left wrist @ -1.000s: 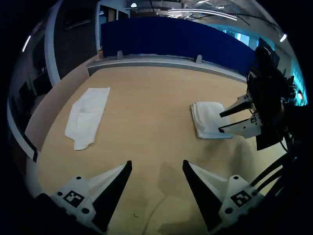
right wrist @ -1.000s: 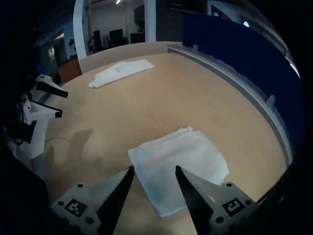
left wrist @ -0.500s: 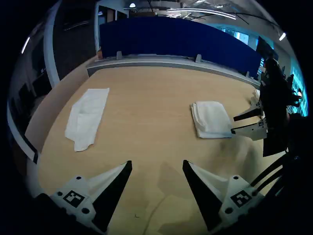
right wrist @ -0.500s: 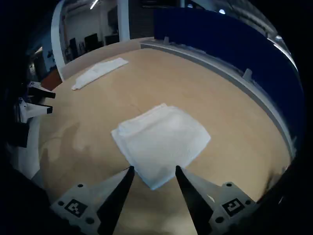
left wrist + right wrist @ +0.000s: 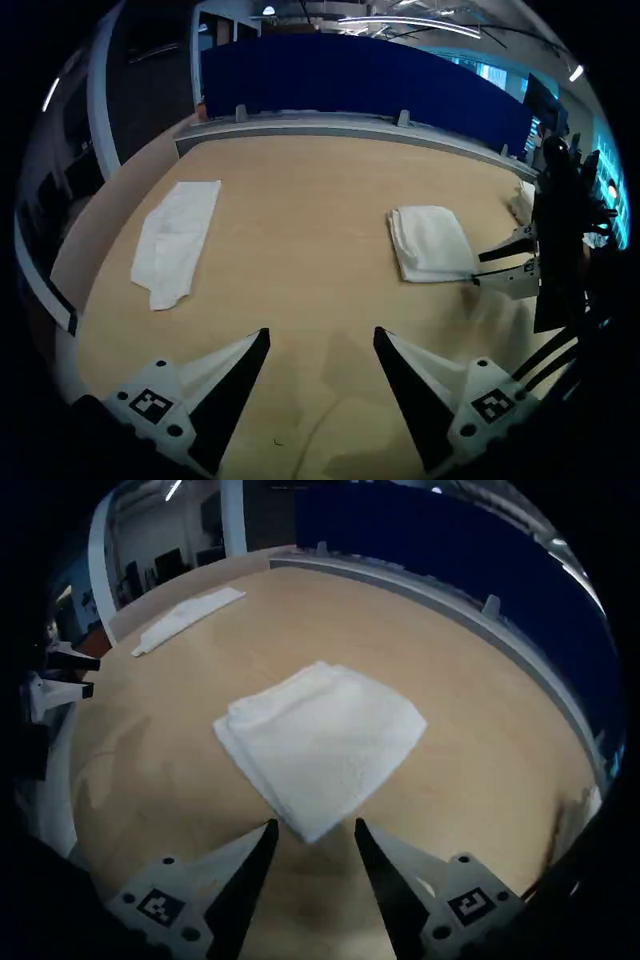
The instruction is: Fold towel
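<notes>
Towel [image 5: 320, 736], folded, lies nearer the counter's [image 5: 480, 720] right edge; my right tongs [image 5: 314, 826] stand open before its corner, left tongs [image 5: 320, 332] open too. I should catch all layers together.

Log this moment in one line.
left gripper: jaws open, above table | right gripper: jaws open at corner of folded towel, no grip | long towel: flat, untouched

Left gripper view low over table [image 5: 320, 176], folded towel [image 5: 430, 242] mid-distance; right gripper view close above same towel.
</notes>
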Demonstrator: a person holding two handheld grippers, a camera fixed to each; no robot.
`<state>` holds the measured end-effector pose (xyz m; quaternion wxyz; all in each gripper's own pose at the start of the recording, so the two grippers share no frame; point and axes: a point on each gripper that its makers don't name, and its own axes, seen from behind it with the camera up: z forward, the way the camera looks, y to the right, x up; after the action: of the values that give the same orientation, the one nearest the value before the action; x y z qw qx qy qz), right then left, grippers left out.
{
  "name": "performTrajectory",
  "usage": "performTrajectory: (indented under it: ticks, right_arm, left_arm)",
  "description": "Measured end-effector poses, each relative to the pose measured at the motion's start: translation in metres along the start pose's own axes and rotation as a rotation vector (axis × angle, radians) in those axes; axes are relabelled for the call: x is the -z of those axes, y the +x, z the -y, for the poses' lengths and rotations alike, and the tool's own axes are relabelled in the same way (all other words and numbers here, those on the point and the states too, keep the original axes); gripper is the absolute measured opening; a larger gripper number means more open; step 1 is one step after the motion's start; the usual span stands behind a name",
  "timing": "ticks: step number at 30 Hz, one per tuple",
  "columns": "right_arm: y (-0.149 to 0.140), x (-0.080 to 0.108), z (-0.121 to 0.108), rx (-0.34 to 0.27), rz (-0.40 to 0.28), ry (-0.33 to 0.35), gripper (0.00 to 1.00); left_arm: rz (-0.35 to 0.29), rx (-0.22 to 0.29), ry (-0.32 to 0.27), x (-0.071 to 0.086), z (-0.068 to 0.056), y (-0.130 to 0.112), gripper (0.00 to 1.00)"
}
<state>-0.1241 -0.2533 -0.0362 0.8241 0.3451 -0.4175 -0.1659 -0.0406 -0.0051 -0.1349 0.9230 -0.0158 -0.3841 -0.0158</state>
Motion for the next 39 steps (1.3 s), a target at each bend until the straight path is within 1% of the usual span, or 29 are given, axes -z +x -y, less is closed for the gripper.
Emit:
performTrajectory:
  ticks: [2, 6, 8, 10, 18, 22, 26, 29, 32, 35, 39]
  right_arm:
    - [-0.005, -0.002, 0.000, -0.003, 0.011, -0.001, 0.60]
    - [-0.007, -0.003, 0.001, -0.022, 0.007, 0.000, 0.41]
    - [-0.006, -0.004, 0.002, -0.031, 0.003, -0.002, 0.34]
    - [-0.006, -0.005, 0.001, -0.037, 0.002, -0.005, 0.30]
    - [-0.010, -0.006, 0.001, -0.061, 0.005, -0.010, 0.23]
    - [-0.011, -0.006, -0.001, -0.081, 0.001, -0.014, 0.13]
    - [-0.012, -0.005, -0.004, -0.101, 0.003, -0.015, 0.11]
    - [-0.012, -0.003, -0.007, -0.097, 0.006, -0.023, 0.10]
    - [-0.010, 0.000, -0.005, -0.080, 0.000, -0.018, 0.09]
    - [-0.005, 0.003, -0.005, -0.067, -0.013, -0.019, 0.07]
    - [0.009, 0.010, -0.007, -0.074, -0.049, -0.015, 0.07]
  left_arm:
    - [0.000, 0.002, 0.000, -0.001, 0.000, 0.000, 0.96]
    - [0.001, 0.000, 0.002, -0.001, 0.000, 0.000, 0.96]
    - [0.001, -0.001, 0.002, -0.001, 0.000, 0.000, 0.96]
    - [0.001, -0.001, 0.000, -0.001, -0.001, 0.001, 0.96]
    - [0.000, -0.002, -0.003, -0.001, -0.002, 0.001, 0.96]
    - [0.000, -0.001, -0.002, -0.001, -0.001, 0.001, 0.96]
    - [-0.001, -0.002, 0.001, -0.001, 0.000, 0.001, 0.96]
    - [-0.001, -0.003, 0.002, 0.000, 0.001, 0.001, 0.96]
    - [-0.002, -0.003, 0.001, 0.001, 0.001, 0.002, 0.96]
    - [-0.004, -0.002, 0.001, 0.002, 0.000, 0.002, 0.96]
    - [-0.007, -0.004, 0.001, 0.004, 0.001, 0.004, 0.96]
